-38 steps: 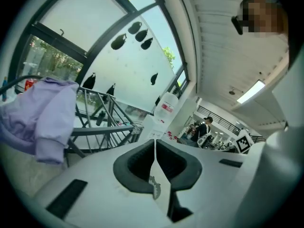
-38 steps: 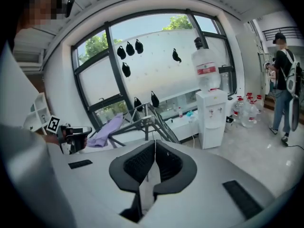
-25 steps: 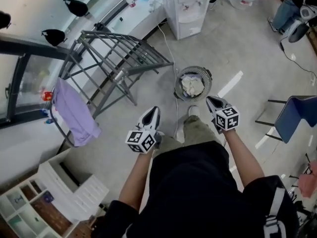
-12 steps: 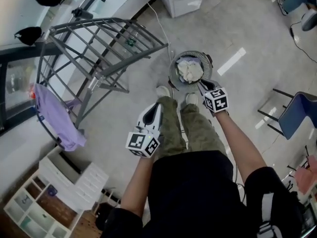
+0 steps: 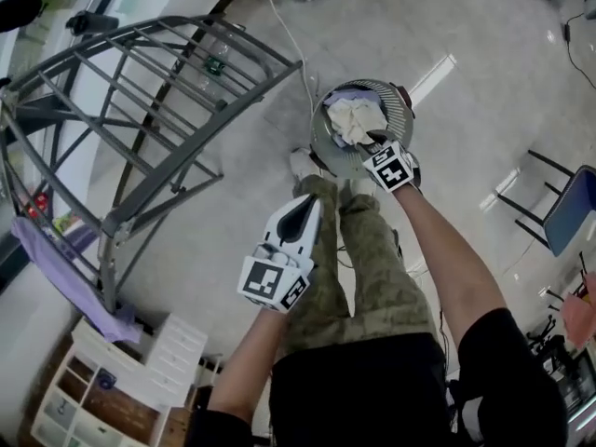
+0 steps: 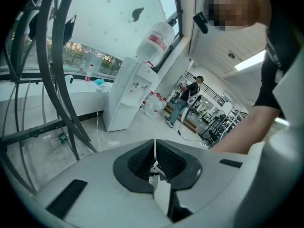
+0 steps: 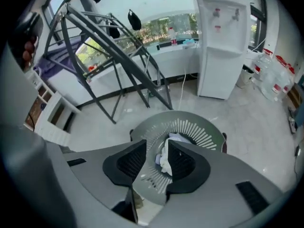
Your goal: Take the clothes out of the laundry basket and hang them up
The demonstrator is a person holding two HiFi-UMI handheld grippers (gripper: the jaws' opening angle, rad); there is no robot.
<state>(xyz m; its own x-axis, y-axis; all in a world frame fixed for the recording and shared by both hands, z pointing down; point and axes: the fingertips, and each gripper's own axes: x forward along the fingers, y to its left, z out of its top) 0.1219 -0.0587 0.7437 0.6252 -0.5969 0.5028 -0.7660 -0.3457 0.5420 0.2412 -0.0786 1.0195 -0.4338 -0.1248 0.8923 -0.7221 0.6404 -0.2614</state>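
1 basket (image 7: 199, 128) beneath right claw (image 7: 156, 163)

Black top (image 5: 372, 394), short sleeves (image 5: 507, 343) ending above elbows, forearms bare. Trousers (image 5: 365, 259) olive-khaki, mottled (camouflage-like), loose, creased. Shoe (image 5: 302, 163) pale, showing beyond trouser leg near floor.

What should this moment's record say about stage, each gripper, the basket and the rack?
stage: reaching for the basket, nothing picked up yet
right gripper: over the laundry basket, pointing down at it; jaws apart, just been opening, nothing gripped
left gripper: jaws together, empty, held away from the basket
laundry basket: on the floor by the person's feet, pale clothes inside
drying rack: grey, at the person's left; one purple garment hanging on it
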